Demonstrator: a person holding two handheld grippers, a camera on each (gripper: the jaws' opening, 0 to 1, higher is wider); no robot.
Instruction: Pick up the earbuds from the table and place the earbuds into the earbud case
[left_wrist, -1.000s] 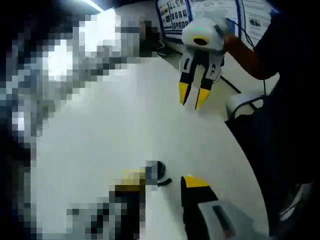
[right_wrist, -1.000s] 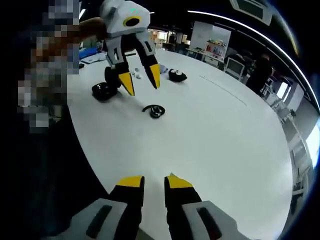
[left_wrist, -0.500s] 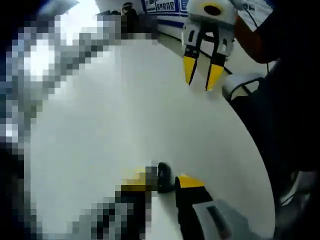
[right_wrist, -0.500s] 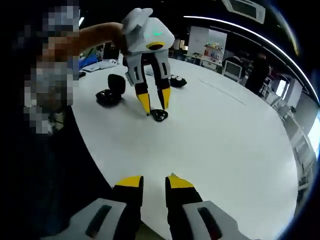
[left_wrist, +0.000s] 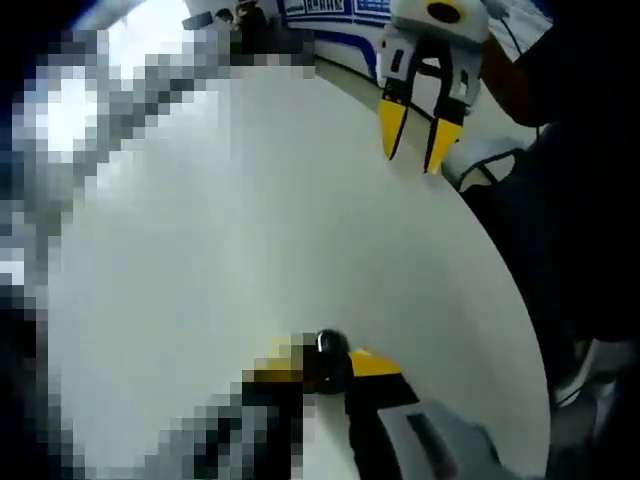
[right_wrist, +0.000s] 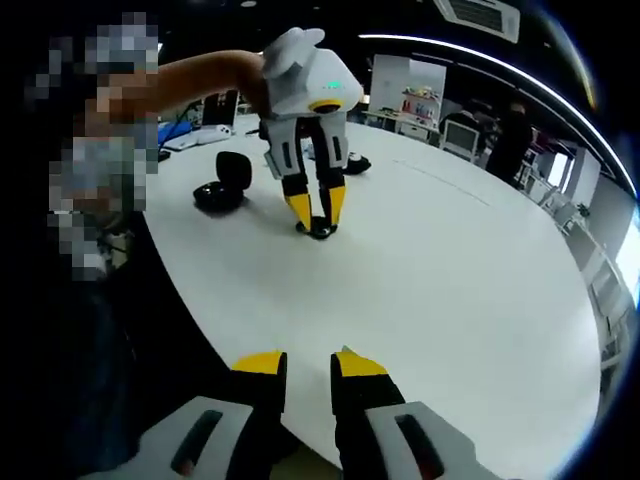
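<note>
A black earbud (left_wrist: 330, 348) lies on the white table (left_wrist: 250, 220), pressed between the two yellow-tipped jaws of my left gripper (left_wrist: 328, 366), which is shut on it. The right gripper view has that left gripper (right_wrist: 318, 212) pointing down at the table, its tips on either side of the earbud (right_wrist: 321, 230). The open black earbud case (right_wrist: 222, 186) sits just left of it. My right gripper (right_wrist: 310, 366) hovers off the near table edge, a narrow gap between its jaws, nothing held. In the left gripper view the right gripper (left_wrist: 416, 140) hangs over the far edge.
Another small black object (right_wrist: 352, 163) rests on the table behind the left gripper. A person's bare arm (right_wrist: 200, 72) holds that gripper. The table edge (right_wrist: 190, 320) curves close to my right jaws. Desks, chairs and screens (right_wrist: 460, 130) stand beyond the table.
My left gripper came down from above the table onto the earbud, and its jaws narrowed from wide open until they hold it. The right gripper stayed where it was.
</note>
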